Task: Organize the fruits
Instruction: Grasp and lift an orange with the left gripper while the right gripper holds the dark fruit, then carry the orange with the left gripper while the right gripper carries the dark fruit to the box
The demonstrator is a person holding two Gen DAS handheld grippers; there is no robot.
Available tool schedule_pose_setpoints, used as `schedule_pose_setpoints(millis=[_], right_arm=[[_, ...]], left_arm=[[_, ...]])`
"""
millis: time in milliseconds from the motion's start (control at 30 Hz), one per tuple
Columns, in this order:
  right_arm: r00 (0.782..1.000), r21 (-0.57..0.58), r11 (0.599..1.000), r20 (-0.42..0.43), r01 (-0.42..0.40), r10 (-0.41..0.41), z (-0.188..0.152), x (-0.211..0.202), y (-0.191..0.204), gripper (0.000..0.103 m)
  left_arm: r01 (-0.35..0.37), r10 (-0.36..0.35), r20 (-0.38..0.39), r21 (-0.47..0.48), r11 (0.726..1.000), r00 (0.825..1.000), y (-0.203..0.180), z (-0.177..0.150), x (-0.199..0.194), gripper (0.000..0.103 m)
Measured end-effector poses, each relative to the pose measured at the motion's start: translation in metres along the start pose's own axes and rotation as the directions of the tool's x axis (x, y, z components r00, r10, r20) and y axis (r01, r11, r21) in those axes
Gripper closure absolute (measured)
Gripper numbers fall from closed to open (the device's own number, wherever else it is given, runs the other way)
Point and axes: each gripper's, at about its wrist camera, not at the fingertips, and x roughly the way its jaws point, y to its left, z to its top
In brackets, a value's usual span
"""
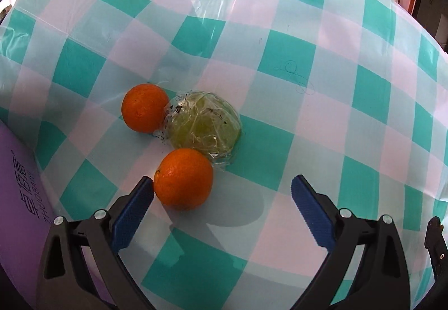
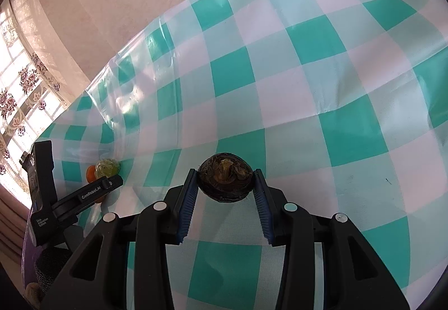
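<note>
Two oranges and a green fruit wrapped in clear film lie together on the teal-and-white checked cloth. The far orange touches the wrapped fruit. My left gripper is open just above the cloth. The near orange sits between its jaws, close against the left blue pad and well apart from the right one. My right gripper is shut on a dark brown, hairy round fruit, held above the cloth. The right wrist view shows the left gripper's body over the fruit pile.
A purple box with printed lettering lies at the left edge by the left gripper. The cloth's far edge meets a pale pink wall, with a lace-curtained window at the left. The cloth is wrinkled near the far edge.
</note>
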Motion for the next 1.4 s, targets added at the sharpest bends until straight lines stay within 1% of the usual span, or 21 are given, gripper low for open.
schedule_pose_setpoints(millis=[67, 100, 133, 167, 200, 233, 333, 400, 467, 500, 567, 633, 767, 867, 1100, 1400], right_arm=[[1.000, 0.000, 1.000, 0.000, 0.002, -0.002, 0.000, 0.000, 0.000, 0.063], [1.000, 0.000, 1.000, -0.001, 0.002, -0.002, 0.000, 0.000, 0.000, 0.063], [1.000, 0.002, 1.000, 0.000, 0.002, -0.002, 0.000, 0.000, 0.000, 0.063], [1.000, 0.003, 1.000, 0.001, 0.002, -0.002, 0.000, 0.000, 0.000, 0.063], [1.000, 0.001, 1.000, 0.001, 0.002, -0.002, 0.001, 0.000, -0.001, 0.063], [1.000, 0.002, 1.000, 0.001, 0.003, -0.003, 0.001, 0.000, -0.001, 0.063], [1.000, 0.002, 1.000, 0.001, 0.002, -0.002, 0.001, 0.000, -0.001, 0.063], [1.000, 0.005, 1.000, -0.001, 0.004, -0.004, 0.001, 0.000, -0.001, 0.063], [1.000, 0.005, 1.000, -0.001, 0.003, -0.003, 0.001, 0.000, -0.001, 0.063], [1.000, 0.005, 1.000, 0.000, 0.002, -0.002, 0.001, 0.000, -0.001, 0.063], [1.000, 0.005, 1.000, 0.003, 0.001, -0.001, 0.001, 0.000, -0.002, 0.063], [1.000, 0.006, 1.000, 0.004, 0.000, 0.000, 0.000, 0.000, -0.002, 0.063], [1.000, 0.007, 1.000, 0.006, 0.000, 0.000, 0.000, -0.001, -0.001, 0.063], [1.000, 0.007, 1.000, 0.006, 0.001, -0.001, 0.000, 0.000, -0.002, 0.063], [1.000, 0.009, 1.000, 0.008, 0.006, -0.006, 0.001, 0.000, -0.003, 0.063], [1.000, 0.019, 1.000, 0.015, 0.023, -0.023, 0.000, -0.002, -0.003, 0.063]], left_arm=[[0.008, -0.008, 0.000, -0.010, 1.000, 1.000, 0.004, 0.003, 0.001, 0.017], [-0.006, 0.006, 0.001, 0.005, 1.000, 1.000, 0.003, 0.003, 0.001, 0.019], [-0.013, 0.013, 0.006, 0.025, 1.000, 1.000, 0.001, 0.003, 0.000, 0.028], [-0.012, 0.012, 0.019, 0.040, 0.999, 1.000, -0.001, 0.002, -0.003, 0.047], [-0.018, 0.016, 0.035, 0.048, 0.999, 0.999, -0.001, 0.001, -0.006, 0.058], [0.017, -0.019, 0.037, 0.052, 0.998, 0.999, 0.000, -0.001, -0.009, 0.062], [0.126, -0.130, 0.040, 0.094, 0.988, 0.991, -0.003, -0.012, -0.020, 0.063], [0.192, -0.199, 0.052, 0.120, 0.974, 0.979, -0.007, -0.022, -0.032, 0.063], [0.259, -0.266, 0.043, 0.119, 0.958, 0.963, -0.009, -0.034, -0.043, 0.063], [0.289, -0.294, 0.032, 0.114, 0.950, 0.955, -0.010, -0.040, -0.048, 0.063], [0.327, -0.330, 0.019, 0.109, 0.939, 0.944, -0.013, -0.057, -0.055, 0.063], [0.344, -0.348, 0.011, 0.110, 0.932, 0.938, -0.013, -0.072, -0.062, 0.063], [0.361, -0.364, 0.021, 0.077, 0.929, 0.931, 0.002, -0.099, -0.075, 0.063], [0.379, -0.380, 0.035, 0.043, 0.924, 0.924, 0.016, -0.102, -0.073, 0.063], [0.412, -0.412, 0.045, 0.017, 0.911, 0.910, 0.021, -0.103, -0.074, 0.062], [0.411, -0.412, 0.047, 0.032, 0.911, 0.910, 0.020, -0.104, -0.075, 0.062]])
